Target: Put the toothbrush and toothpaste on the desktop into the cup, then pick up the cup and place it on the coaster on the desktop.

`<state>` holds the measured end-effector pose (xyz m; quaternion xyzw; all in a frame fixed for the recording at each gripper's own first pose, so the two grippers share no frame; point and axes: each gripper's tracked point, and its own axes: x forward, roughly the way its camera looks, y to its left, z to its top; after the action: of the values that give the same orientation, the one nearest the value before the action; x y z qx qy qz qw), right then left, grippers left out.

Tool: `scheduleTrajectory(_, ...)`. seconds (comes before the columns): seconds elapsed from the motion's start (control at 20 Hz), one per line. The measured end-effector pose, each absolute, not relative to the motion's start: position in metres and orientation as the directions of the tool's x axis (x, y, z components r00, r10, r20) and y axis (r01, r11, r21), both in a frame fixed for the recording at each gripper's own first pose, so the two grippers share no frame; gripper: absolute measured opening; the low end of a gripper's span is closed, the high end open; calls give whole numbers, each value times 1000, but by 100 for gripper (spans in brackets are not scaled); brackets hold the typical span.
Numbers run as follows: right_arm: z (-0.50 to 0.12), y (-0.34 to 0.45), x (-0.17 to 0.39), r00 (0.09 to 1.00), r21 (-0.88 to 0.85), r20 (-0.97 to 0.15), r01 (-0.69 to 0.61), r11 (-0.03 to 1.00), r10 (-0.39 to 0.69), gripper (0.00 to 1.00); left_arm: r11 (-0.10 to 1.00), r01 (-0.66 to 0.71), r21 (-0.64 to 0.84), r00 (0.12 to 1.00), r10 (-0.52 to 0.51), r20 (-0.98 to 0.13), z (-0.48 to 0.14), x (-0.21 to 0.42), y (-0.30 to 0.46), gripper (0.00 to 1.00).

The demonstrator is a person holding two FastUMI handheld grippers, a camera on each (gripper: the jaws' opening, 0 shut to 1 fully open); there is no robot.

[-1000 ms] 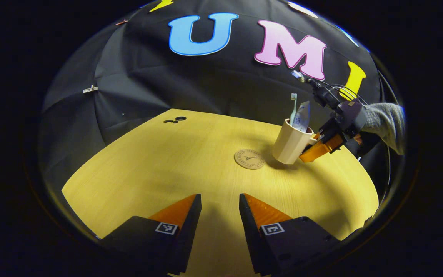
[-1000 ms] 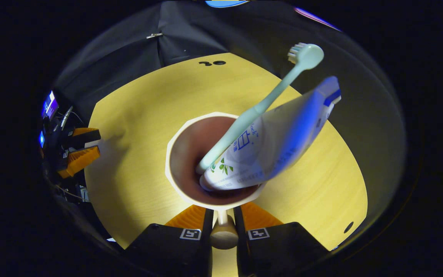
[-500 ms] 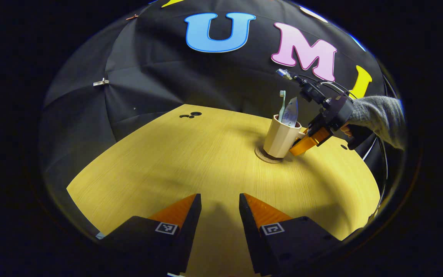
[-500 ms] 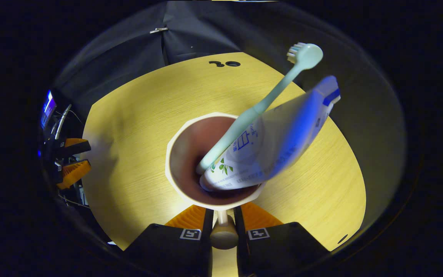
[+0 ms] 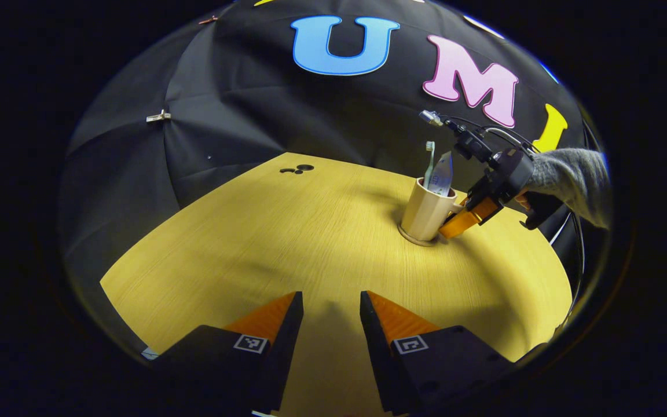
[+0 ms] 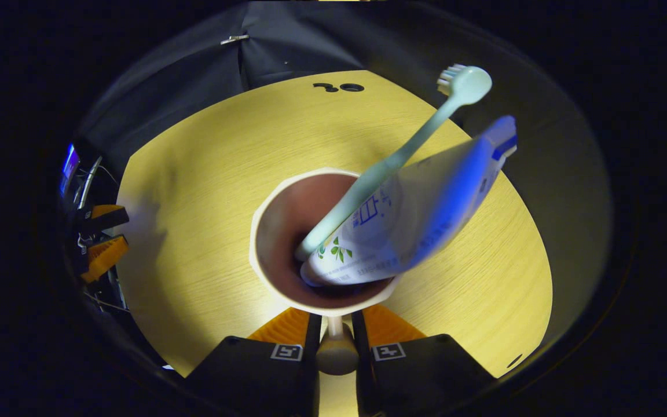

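Observation:
In the left gripper view a beige cup [image 5: 426,212] stands upright on the round cork coaster [image 5: 410,237] at the right of the yellow desktop [image 5: 287,231]. A mint toothbrush [image 5: 429,164] and a white toothpaste tube [image 5: 442,175] stick out of it. My right gripper [image 5: 455,217] holds the cup by its handle. In the right gripper view I look down into the cup [image 6: 267,231], with the toothbrush [image 6: 420,136] and toothpaste [image 6: 426,208] leaning right, and my right gripper [image 6: 334,333] shut on the cup's handle [image 6: 336,350]. My left gripper [image 5: 330,315] is open over the near desktop.
Small black holes [image 5: 297,169] mark the far edge of the desktop. A grey sleeve [image 5: 571,176] holds the right gripper at the right edge. In the right gripper view the left gripper [image 6: 102,243] sits at the far left beside some equipment.
The cup was in the air to the right of the coaster a second ago. It has been carried left and lowered, and now rests on the coaster. The left gripper stayed open.

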<state>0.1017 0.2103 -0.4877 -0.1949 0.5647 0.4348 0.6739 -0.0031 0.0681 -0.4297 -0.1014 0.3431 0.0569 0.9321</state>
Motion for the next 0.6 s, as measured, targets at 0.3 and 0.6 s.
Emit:
scheduleTrajectory(0.3, -481, 213, 98, -37, 278, -915, -778, 563, 401, 27, 975, -165, -148, 759, 29, -650, -427, 3, 66, 68)
scheduleTrajectory(0.6, -450, 203, 99, 4, 288, -896, -755, 590, 443, 73, 980, -129, -153, 763, 0, -646, -414, 6, 54, 64)
